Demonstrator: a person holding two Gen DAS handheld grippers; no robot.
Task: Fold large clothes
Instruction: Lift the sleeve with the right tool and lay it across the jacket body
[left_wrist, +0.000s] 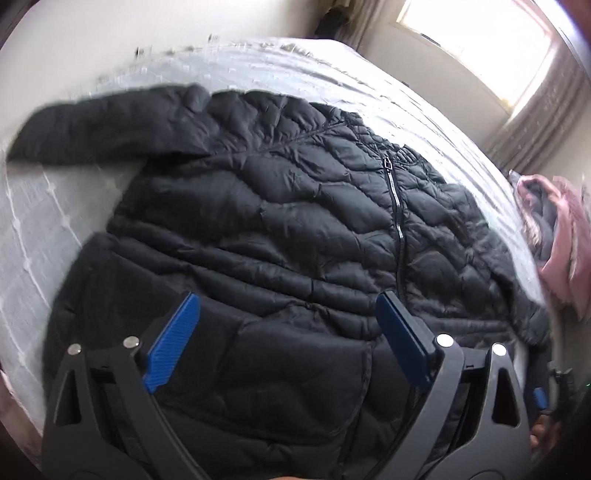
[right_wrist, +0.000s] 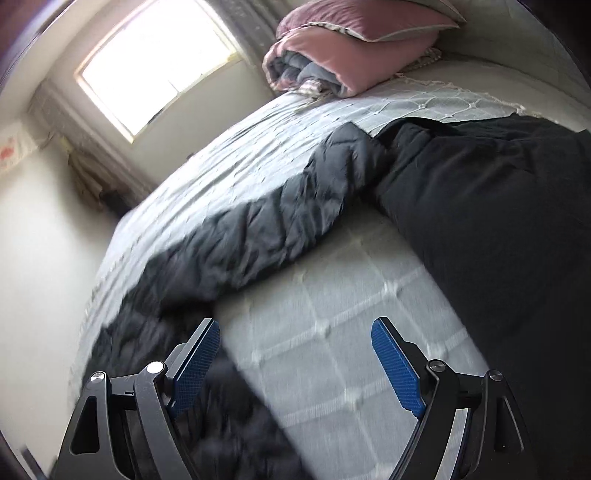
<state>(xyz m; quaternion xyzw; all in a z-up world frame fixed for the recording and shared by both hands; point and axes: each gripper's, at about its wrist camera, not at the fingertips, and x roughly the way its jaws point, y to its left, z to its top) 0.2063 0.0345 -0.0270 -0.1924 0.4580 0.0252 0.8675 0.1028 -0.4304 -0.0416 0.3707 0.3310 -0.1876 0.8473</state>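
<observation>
A black quilted puffer jacket (left_wrist: 280, 221) lies spread front-up on the bed, zipper (left_wrist: 396, 199) closed, one sleeve (left_wrist: 96, 125) stretched to the far left. My left gripper (left_wrist: 288, 317) is open and empty above the jacket's lower part, its blue pads (left_wrist: 173, 339) wide apart. In the right wrist view a sleeve of the jacket (right_wrist: 236, 236) runs diagonally across the bed, with the jacket's body (right_wrist: 498, 206) at right. My right gripper (right_wrist: 295, 350) is open and empty above the bedspread beside that sleeve. The view is motion-blurred.
The bed has a pale grey quilted bedspread (right_wrist: 332, 325). A pile of pink and grey bedding and a pillow (right_wrist: 343, 55) sits at its head; it also shows in the left wrist view (left_wrist: 561, 236). A bright window (right_wrist: 155, 62) and curtains stand beyond the bed.
</observation>
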